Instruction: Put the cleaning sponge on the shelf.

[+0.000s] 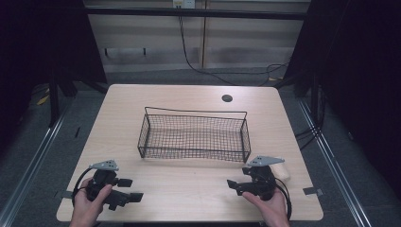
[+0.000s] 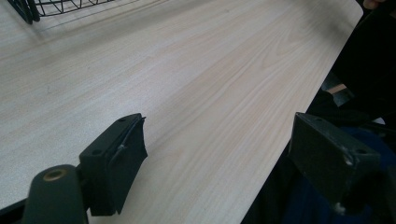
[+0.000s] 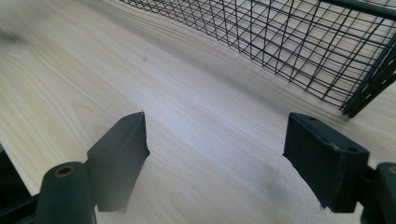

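Pale wood-grain counter (image 1: 189, 194) with rounded corners, set on grey floor (image 1: 42, 156) before light panelled wall (image 1: 156, 38); dark curtains at 9 and 3 o'clock. Small round cable hole (image 1: 227, 98) in the top toward 1 o'clock, black cable (image 1: 189, 59) trailing down the wall at 12 o'clock.

Black wire basket (image 1: 194, 153) at the centre of the counter, long side across, nothing inside. Just its corner caught in the left gripper view, mesh wall cut off in the right gripper view.

Left tongs (image 1: 135, 189) at 7 o'clock, pointing toward 3, spread wide over bare wood, gripping nothing. Right tongs (image 1: 235, 186) at 5 o'clock, pointing toward 9, likewise spread and gripping nothing, well apart from the basket. Pale rounded object (image 1: 282, 171) just behind the right tongs, half hidden, hard to identify.
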